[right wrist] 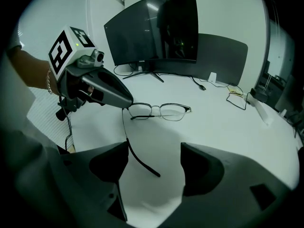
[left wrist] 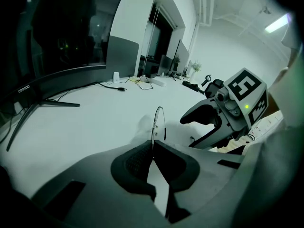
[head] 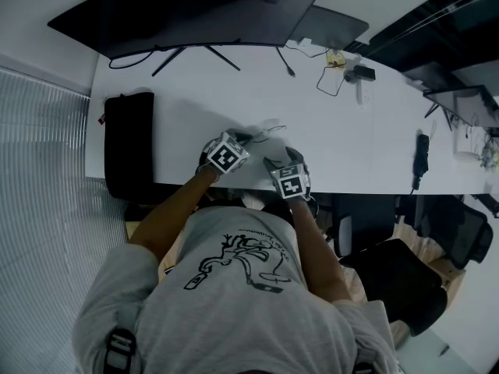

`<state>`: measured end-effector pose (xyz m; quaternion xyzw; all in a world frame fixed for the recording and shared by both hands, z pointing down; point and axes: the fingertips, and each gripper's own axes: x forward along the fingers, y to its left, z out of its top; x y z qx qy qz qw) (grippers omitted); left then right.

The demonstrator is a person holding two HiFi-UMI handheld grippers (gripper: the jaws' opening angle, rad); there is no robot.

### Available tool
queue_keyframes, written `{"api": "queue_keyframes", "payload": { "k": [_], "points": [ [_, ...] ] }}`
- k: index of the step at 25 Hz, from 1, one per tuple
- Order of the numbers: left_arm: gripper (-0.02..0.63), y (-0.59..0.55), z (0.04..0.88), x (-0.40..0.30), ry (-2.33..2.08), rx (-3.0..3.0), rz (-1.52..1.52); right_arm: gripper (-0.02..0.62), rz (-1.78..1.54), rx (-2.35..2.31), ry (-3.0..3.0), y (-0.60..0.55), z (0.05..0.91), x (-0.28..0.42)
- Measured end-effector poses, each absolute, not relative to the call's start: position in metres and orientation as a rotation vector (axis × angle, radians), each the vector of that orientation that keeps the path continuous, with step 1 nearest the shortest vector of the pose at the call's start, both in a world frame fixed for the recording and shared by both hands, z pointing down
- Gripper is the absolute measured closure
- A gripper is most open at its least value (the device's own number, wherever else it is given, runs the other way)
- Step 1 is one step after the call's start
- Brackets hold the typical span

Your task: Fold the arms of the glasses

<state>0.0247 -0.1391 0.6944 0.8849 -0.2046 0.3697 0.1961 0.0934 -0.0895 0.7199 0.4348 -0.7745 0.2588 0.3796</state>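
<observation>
Thin-rimmed glasses [right wrist: 160,111] sit lenses-upright on the white table [head: 343,146], near its front edge [head: 269,128]. My left gripper [left wrist: 153,146] is shut on the frame's left end, at the hinge corner [right wrist: 127,104]. In the left gripper view the glasses [left wrist: 159,122] show edge-on just past the jaws. One arm [right wrist: 137,160] sticks out toward me and runs down between the open jaws of my right gripper [right wrist: 154,167], closer to its left finger [right wrist: 111,167]. The pads do not press on it. The other arm seems to lie folded behind the lenses.
A wide curved monitor [head: 195,10] stands at the back of the table, with a second screen [head: 331,26] to its right. A black pad [head: 129,142] lies at the left end. Loose cables and small devices [head: 339,68] lie back right. A chair [head: 394,283] stands at the right.
</observation>
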Motion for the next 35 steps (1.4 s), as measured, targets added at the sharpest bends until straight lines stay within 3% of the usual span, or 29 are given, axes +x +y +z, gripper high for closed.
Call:
{"api": "queue_keyframes", "payload": {
  "k": [35],
  "points": [
    [0.575,-0.138,0.694,0.022,-0.475,2.472,1.1,0.25,0.679,1.162,-1.949,-0.128,0.727,0.105]
  ]
}}
